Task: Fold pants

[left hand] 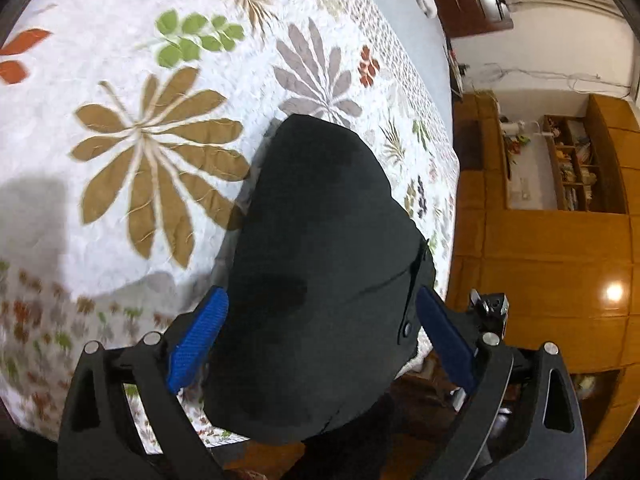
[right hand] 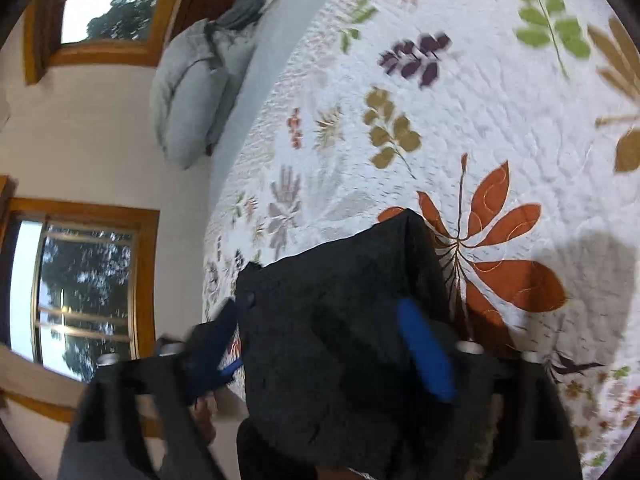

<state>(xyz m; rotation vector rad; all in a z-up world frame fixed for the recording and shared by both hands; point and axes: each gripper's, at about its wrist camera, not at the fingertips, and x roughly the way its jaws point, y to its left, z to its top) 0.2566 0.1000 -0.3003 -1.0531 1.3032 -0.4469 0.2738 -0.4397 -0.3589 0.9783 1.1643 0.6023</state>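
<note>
Black pants (left hand: 320,248) lie at the near edge of a bed covered by a white quilt with leaf prints (left hand: 120,80). In the left wrist view the cloth fills the space between my left gripper's (left hand: 322,320) blue pads (left hand: 196,340), which stand wide apart with a button and a seam near the right pad. In the right wrist view the pants (right hand: 340,320) bulge up between my right gripper's (right hand: 324,332) blue pads (right hand: 424,352), also wide apart. The view is blurred. Neither pair of pads pinches the cloth.
Grey pillows (right hand: 188,92) lie at the bed's far end below wood-framed windows (right hand: 80,292). A wooden cabinet with shelves (left hand: 560,168) stands beside the bed. The quilt's edge (left hand: 448,200) drops off to the floor.
</note>
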